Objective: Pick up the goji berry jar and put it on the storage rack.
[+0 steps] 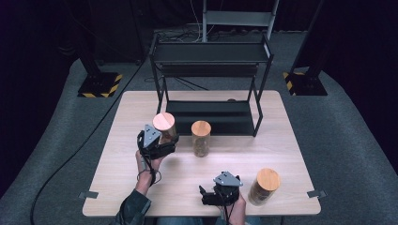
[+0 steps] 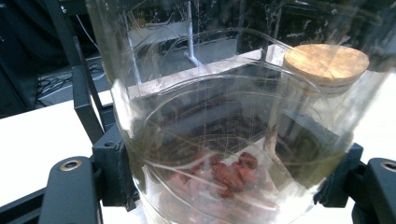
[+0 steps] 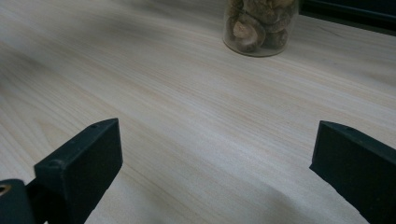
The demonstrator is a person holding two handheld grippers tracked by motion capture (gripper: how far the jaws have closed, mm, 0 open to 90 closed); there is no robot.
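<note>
Sitting clamped between the left gripper's jaws: glass jar.

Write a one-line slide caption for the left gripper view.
Left gripper clamped on a clear glass jar holding a few red dried fruits, with a cork-lidded jar behind it.

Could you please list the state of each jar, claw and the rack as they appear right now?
Left claw: shut on the red-fruit jar.
Red-fruit jar: corked, held, tilted.
Right claw: open, holding nothing, low over the table.
Middle jar: corked, upright on the table.
Right jar: corked, standing beside the right claw.
Black rack: shelves bare.
</note>
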